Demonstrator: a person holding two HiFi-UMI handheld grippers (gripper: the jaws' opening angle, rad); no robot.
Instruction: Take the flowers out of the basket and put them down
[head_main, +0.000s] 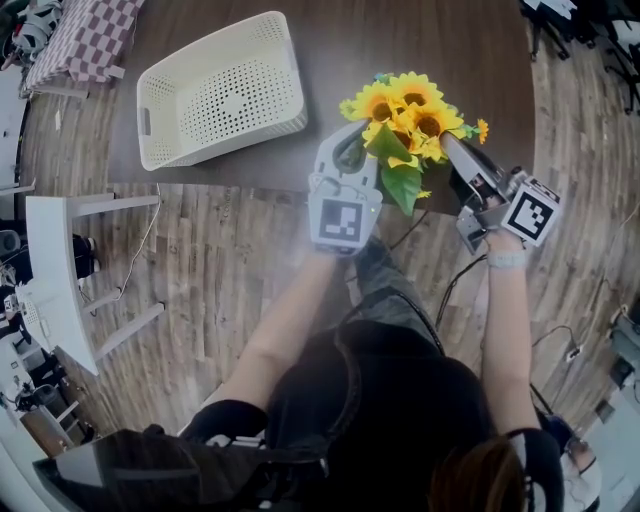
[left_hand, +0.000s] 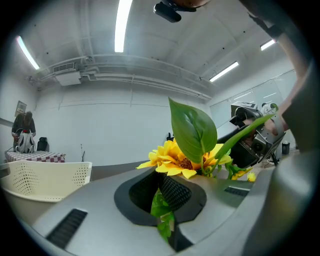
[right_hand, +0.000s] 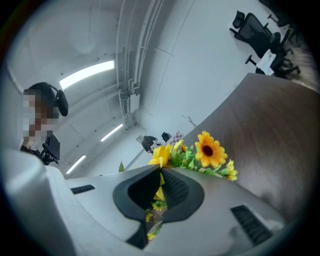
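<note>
Both tools are fully closed on the same bunch of flowers (head_main: 405, 115), so I carry it with two grips at once. The left gripper (head_main: 348, 155) has only a green leaf (left_hand: 161, 207) pinched between its pads (left_hand: 176, 192), and I see no firm stem there. The right gripper (head_main: 452, 148) is shut on some yellow petals and small blossoms low in the bunch, which hang between its pads (right_hand: 176, 186). The flowers are already out of the basket (head_main: 228, 140). That one stands on the far left part of the table (head_main: 450, 40), well apart from them, and it looks empty to me. The bunch is in the air, above the near edge of the table, on the right side. This place is my first worry: if I open the tools here, I think a part of the bunch can land past the edge and slide down to the floor (head_main: 230, 290), so it should go farther in over the wood first. My second worry is the grip itself. A leaf and petals are soft and thin, so they can slip out or tear if the two hands move away from each other, or if one side takes all the weight. I judge that also an uneven release is risky, because the bunch can then swing on the other tool and roll toward the near edge.
</note>
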